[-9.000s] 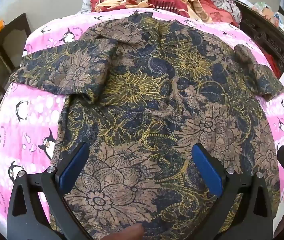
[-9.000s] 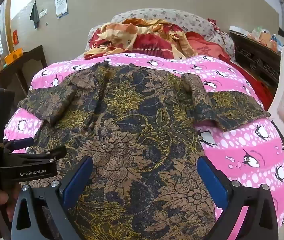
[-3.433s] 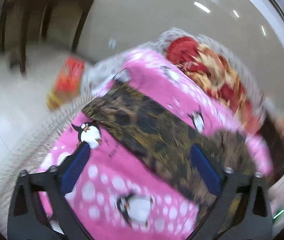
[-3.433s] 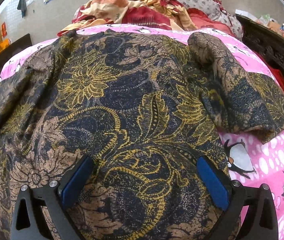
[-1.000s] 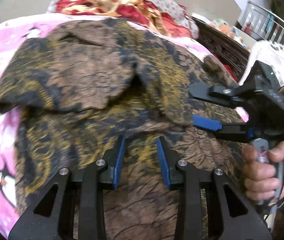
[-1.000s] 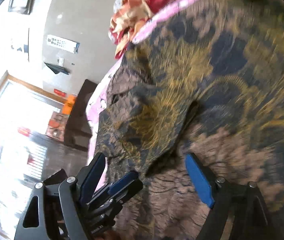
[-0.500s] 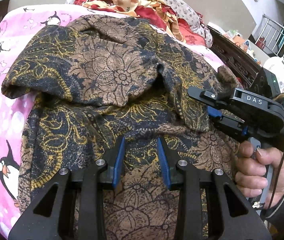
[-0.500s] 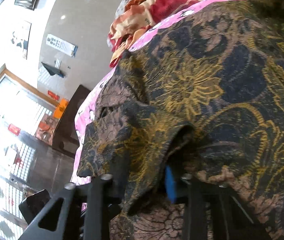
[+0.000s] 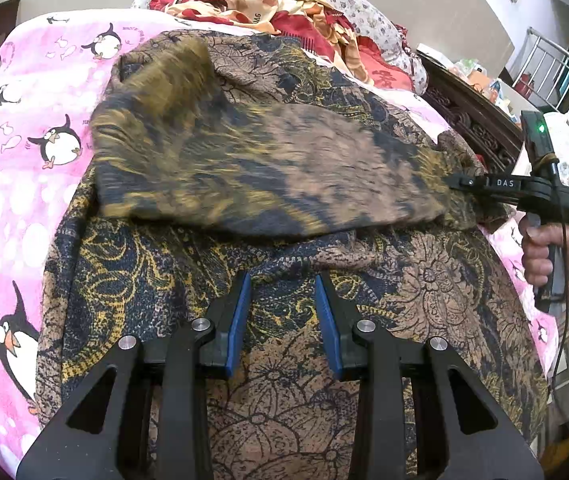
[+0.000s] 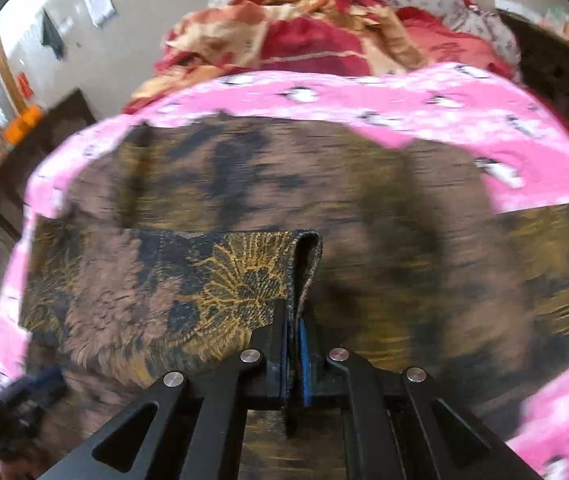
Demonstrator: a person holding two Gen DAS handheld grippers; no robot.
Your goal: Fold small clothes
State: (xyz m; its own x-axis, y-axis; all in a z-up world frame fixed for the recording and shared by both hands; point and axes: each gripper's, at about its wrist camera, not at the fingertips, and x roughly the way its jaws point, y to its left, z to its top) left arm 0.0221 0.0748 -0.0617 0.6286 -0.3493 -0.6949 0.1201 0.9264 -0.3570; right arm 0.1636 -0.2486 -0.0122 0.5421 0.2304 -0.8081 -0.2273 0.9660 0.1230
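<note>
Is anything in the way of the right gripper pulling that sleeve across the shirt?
Nothing visible. The right gripper, whose jaws have just closed, is shut on the sleeve, and only the shirt itself lies under its path. The left gripper sits lower down, clear.

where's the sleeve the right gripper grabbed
In the left wrist view the sleeve stretches across the shirt, pulled toward the right gripper at the bed's right side, its jaws having just closed on the cuff.

Even, bright indoor light; fisheye bending and dark corners; motion blur smears the lifted garment (image 9: pixel 268 168) and most of the right wrist view.
</note>
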